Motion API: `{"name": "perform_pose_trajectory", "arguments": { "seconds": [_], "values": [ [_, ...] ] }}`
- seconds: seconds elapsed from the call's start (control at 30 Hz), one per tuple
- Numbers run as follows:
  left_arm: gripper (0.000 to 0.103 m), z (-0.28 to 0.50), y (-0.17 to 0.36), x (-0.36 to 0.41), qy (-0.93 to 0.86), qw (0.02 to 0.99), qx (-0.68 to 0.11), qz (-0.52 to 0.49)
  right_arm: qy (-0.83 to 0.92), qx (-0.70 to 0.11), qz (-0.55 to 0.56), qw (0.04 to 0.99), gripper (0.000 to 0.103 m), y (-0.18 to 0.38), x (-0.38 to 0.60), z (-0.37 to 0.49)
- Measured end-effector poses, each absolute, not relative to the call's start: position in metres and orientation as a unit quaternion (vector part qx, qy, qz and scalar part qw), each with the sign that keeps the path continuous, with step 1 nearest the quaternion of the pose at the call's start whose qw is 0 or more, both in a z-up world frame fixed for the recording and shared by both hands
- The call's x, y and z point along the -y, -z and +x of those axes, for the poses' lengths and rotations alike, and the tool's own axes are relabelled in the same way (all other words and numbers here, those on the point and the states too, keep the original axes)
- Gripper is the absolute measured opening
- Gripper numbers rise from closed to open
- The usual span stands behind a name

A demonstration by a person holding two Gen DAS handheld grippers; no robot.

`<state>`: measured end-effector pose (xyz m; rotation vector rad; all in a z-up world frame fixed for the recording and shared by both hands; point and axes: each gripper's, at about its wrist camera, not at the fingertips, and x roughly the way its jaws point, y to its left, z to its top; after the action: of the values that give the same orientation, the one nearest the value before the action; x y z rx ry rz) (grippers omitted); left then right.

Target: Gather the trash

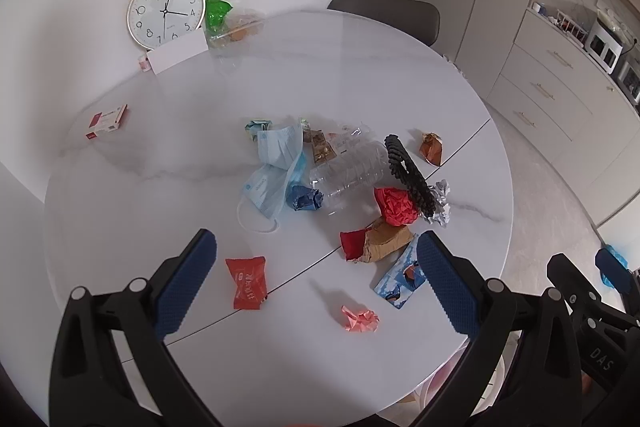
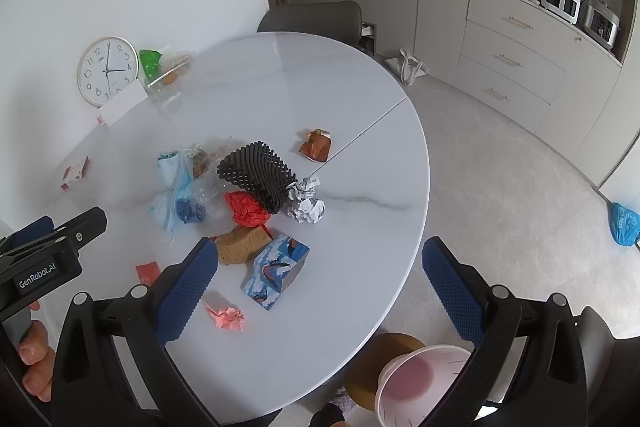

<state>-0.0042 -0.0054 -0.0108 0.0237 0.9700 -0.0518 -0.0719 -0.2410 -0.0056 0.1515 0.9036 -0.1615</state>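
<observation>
Both tilted steeply down, the left hand-held gripper (image 1: 316, 275) and right hand-held gripper (image 2: 320, 279) hover wide open and empty over the glossy round surface (image 2: 340, 99), where crumpled trash (image 1: 394, 205) lies heaped mid-surface.

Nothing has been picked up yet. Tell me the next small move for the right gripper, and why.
Probably lower the right gripper onto the pink crumpled paper and close on it. Its jaws stand open and empty above the table, that scrap lies nearest and apart from the pile, and the pink bin waits just below the table's edge on that side.
</observation>
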Motion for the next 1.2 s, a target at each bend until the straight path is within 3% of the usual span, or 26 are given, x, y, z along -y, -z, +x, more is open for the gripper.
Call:
{"name": "perform_pose_trajectory", "arguments": {
  "seconds": [1.2],
  "values": [
    [0.096, -0.0005, 0.0197, 0.0008, 0.022, 0.878, -0.479, 0.012, 0.075, -0.446, 0.069, 0.889, 0.101, 0.0071, 0.2362, -0.0690]
  ]
}}
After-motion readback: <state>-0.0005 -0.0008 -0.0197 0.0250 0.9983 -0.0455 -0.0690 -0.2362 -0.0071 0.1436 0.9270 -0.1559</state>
